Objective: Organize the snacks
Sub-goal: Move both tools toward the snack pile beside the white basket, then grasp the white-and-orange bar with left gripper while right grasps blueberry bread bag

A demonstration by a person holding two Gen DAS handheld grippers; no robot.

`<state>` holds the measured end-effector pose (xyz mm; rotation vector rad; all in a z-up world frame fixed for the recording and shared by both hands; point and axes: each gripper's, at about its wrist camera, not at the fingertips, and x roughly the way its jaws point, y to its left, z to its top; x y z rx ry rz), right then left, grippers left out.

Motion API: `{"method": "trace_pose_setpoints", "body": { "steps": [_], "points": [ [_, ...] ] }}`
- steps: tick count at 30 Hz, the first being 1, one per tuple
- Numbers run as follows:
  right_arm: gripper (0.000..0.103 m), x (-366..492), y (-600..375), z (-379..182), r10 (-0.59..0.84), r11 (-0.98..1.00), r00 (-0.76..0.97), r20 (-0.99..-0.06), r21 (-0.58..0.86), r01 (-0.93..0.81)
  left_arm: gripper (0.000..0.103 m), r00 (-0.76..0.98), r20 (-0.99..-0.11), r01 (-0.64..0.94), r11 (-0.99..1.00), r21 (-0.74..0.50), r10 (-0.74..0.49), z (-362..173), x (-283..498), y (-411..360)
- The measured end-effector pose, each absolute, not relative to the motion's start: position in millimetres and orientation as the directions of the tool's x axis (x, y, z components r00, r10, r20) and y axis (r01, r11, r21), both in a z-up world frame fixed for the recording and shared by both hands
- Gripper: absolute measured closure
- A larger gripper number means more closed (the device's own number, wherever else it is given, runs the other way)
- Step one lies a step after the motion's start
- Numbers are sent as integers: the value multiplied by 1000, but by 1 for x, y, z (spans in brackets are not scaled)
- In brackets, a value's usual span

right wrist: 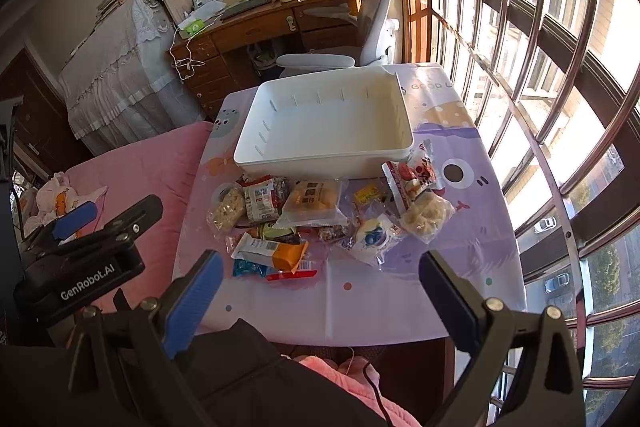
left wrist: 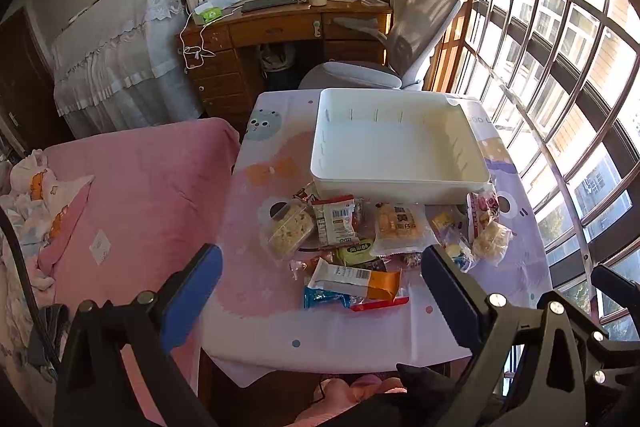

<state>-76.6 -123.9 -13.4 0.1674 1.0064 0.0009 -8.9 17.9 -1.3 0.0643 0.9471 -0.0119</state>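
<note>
**Grippers poised, snack pile untouched, bin empty**

Left gripper (left wrist: 320,291): jaws spread wide, nothing between them, held above the near edge of the desk (left wrist: 280,331), short of the snack pile.

Right gripper (right wrist: 320,291): likewise wide open and empty, also hanging on the near side of the pile.

White bin (left wrist: 400,183): landmark for all that follows. Sits toward the far side of the desk; nothing visible inside.

Snack pile: heaped just in front of the bin's near wall, some packets touching it.
- Clear tub of crumbly pieces (left wrist: 289,229), front-left of the bin.
- White barcode packet (left wrist: 335,223), beside the tub, close under the bin wall.
- Large clear bag of yellow cakes (left wrist: 400,229), before the bin's middle.
- White-and-orange wrapper (left wrist: 356,281), furthest from the bin, lying over a blue packet (left wrist: 324,298).
- Red printed pouch (right wrist: 412,177), at the bin's front-right corner.
- Round blueberry-print packet (right wrist: 374,237), well before that corner.

Handling note, as judgement: nothing is sorted yet. Best start is probably the white-and-orange wrapper, topmost and nearest. Take it across its narrow width, lift clear before carrying, and set it in a far corner of the bin so later items pack in rows. Soft bags likely slip; pinch the sealed edges.
</note>
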Motion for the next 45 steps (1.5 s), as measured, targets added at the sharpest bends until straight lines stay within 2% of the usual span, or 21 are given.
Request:
{"method": "trace_pose_setpoints", "body": {
  "steps": [16,25,31,42,45],
  "points": [
    [4,-93,-95,-10,-12,991,573,-819,65,114,3,542,-840,58,998,21,-14,-15,-5,41],
    [4,-103,-89,-19,-35,980,574,-818,83,179,3,520,-853,133,991,31,-44,-24,0,51],
    [4,-111,-85,-25,-70,973,592,-803,76,219,3,474,-872,188,981,-35,-122,-36,2,57],
    [4,-104,-93,-42,-153,977,640,-753,-16,214,3,327,-934,134,985,-107,-146,-86,26,65],
    [4,-97,-94,-51,-154,984,656,-739,-51,173,3,303,-945,105,990,-93,-121,-98,34,64]
  ]
}}
